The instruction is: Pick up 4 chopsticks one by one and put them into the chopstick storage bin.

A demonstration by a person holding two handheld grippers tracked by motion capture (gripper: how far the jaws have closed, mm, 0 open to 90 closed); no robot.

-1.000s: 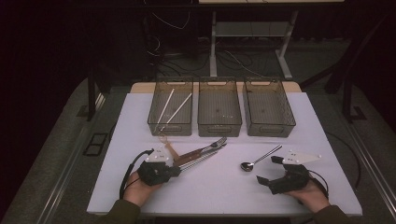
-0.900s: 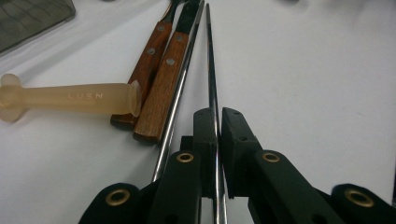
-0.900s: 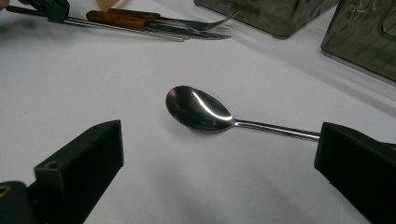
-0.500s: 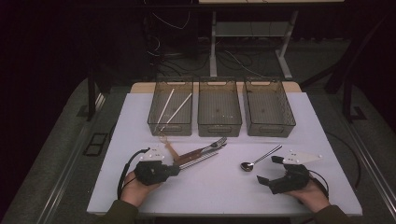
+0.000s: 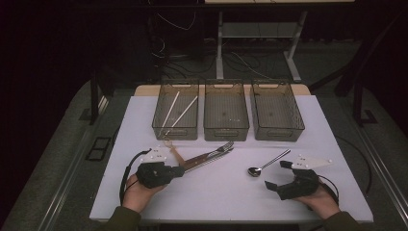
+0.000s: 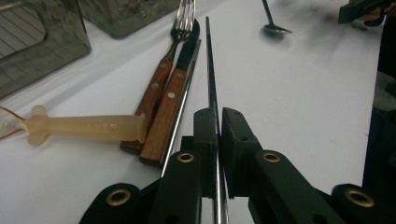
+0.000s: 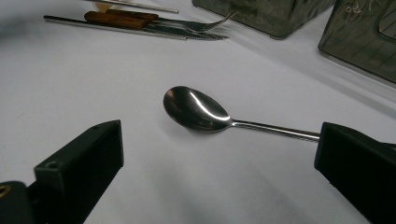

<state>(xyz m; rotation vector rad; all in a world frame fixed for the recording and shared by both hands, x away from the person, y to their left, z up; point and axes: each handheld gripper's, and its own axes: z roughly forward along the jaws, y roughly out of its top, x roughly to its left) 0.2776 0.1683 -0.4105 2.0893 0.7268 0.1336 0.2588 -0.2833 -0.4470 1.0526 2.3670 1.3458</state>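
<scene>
Hiding rod [image 6: 211,70] end: left gripper [image 6: 217,135].

Spoon [image 7: 196,109] handle end hidden behind right jaw.

Three bins [image 5: 226,115], two chopsticks [image 5: 182,114]

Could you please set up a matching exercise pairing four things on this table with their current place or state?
1. spoon
2. thin metal rod
3. two white sticks
4. right gripper

A. clamped in the left gripper
B. in the leftmost bin
C. jaws wide open
D. lying free on the table

Pairs: 1-D, 2-A, 3-B, 4-C
</scene>
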